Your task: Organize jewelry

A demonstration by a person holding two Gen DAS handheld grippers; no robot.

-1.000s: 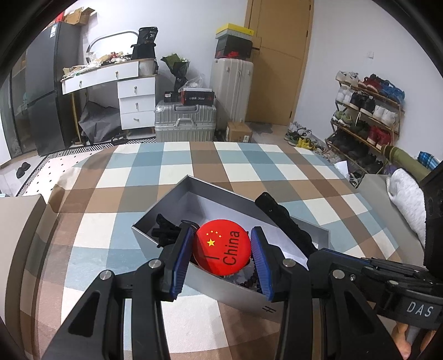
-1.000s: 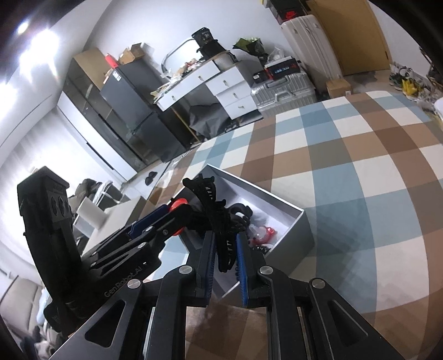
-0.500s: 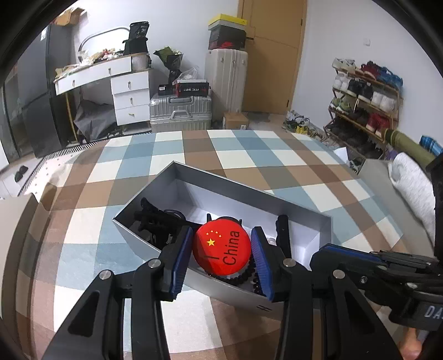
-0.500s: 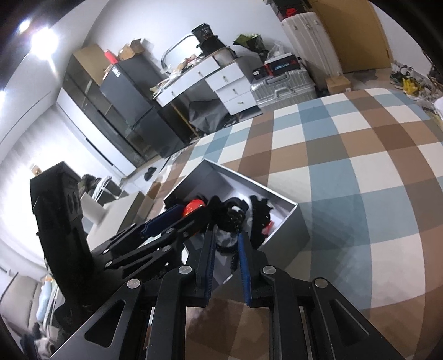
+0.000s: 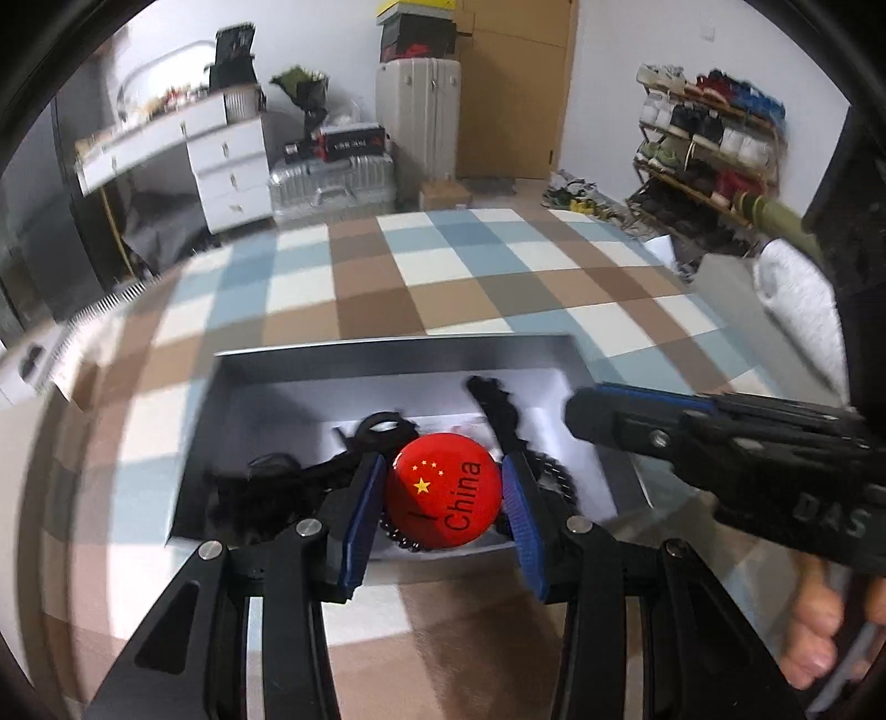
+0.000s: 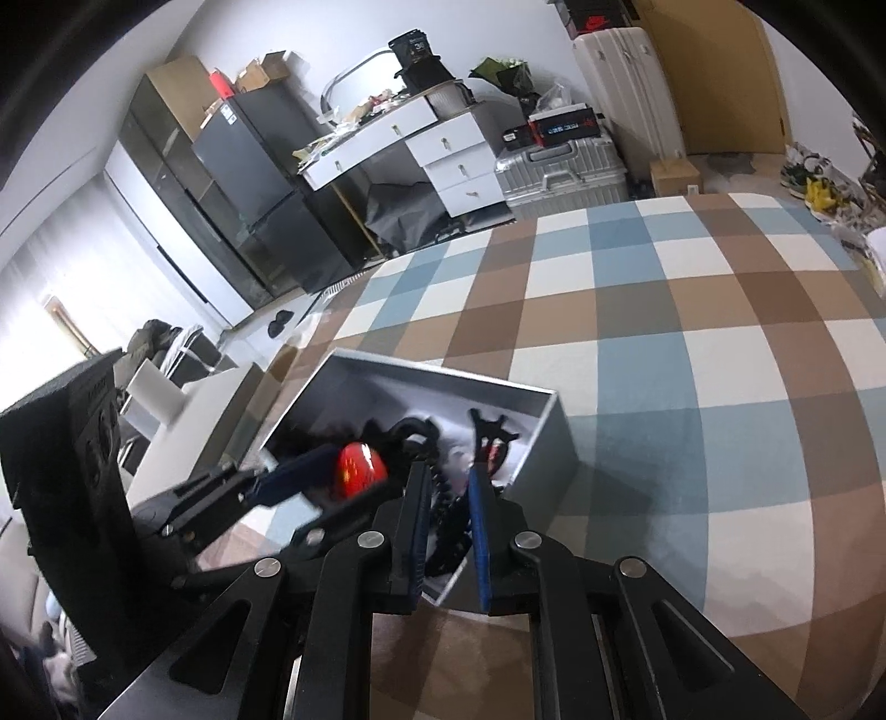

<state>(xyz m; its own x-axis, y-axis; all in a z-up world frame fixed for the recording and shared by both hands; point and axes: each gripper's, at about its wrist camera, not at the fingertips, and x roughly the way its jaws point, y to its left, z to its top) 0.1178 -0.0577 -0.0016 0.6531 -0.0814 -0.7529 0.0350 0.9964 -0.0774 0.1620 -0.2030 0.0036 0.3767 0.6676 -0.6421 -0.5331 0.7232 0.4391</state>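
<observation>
Squarely between left gripper [image 5: 443, 493] pads, red badge [image 5: 443, 498] over box [image 5: 387, 354].

The round red glossy badge [image 5: 443, 498] carries the black word "China", running up its face, beside a large yellow star and four small ones; a black stroke left of the word may be a letter "I", but it is partly cut off. The black plastic body of the right gripper [image 5: 786, 476] shows pale raised letters "DAS" at its edge. A dark box atop the white dresser [image 6: 416, 47] bears a pale number that looks like "30".
</observation>
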